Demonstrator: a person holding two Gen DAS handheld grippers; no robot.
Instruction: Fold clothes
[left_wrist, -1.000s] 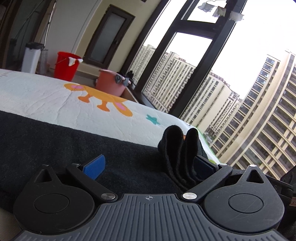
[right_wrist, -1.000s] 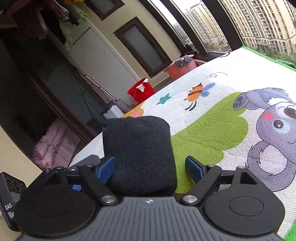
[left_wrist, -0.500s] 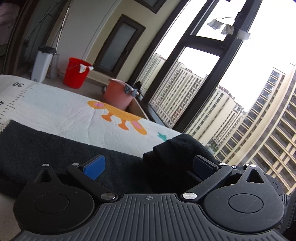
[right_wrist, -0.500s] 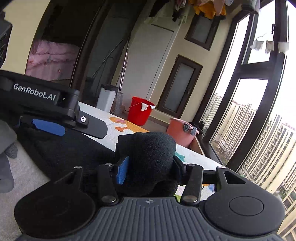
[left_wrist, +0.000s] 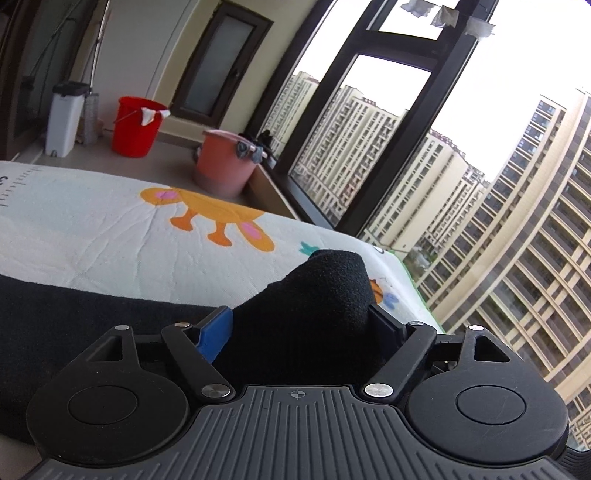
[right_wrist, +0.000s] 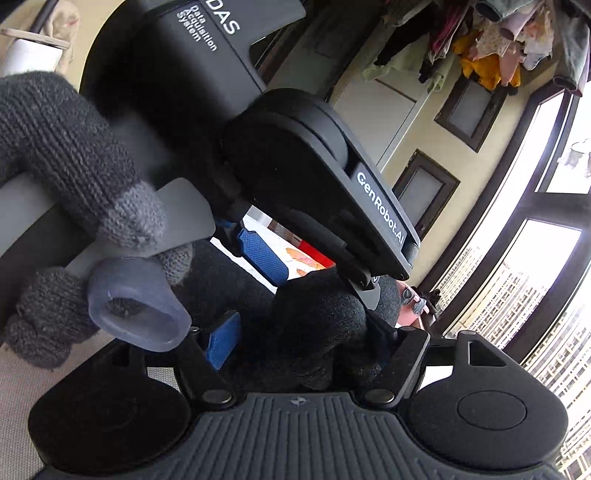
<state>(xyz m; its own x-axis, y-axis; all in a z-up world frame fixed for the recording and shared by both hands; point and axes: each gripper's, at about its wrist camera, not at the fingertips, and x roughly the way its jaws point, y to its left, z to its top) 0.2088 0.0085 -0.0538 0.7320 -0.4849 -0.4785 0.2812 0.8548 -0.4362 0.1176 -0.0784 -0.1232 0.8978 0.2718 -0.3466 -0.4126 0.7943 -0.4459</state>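
A black garment (left_wrist: 325, 288) lies across the cartoon-printed mat (left_wrist: 92, 221), and one bunched fold of it rises between my left gripper's fingers. My left gripper (left_wrist: 299, 317) is closing, and both pads meet the fold. In the right wrist view the same black garment (right_wrist: 317, 317) sits between my right gripper's fingers. My right gripper (right_wrist: 299, 332) is opening, and its blue pad (right_wrist: 221, 339) stands off the cloth. The left gripper (right_wrist: 314, 273) hangs just above and ahead of it, held by a grey-gloved hand (right_wrist: 74, 147).
Beyond the mat's far edge stand a red bucket (left_wrist: 136, 127), a pink bucket (left_wrist: 225, 162) and a white bin (left_wrist: 66, 118). A tall window (left_wrist: 388, 129) runs along the right. Clothes (right_wrist: 498, 44) hang overhead.
The left jaws have narrowed onto the black fold. The right gripper rolled upright and came in close under the left gripper, and its jaws have widened off the cloth.
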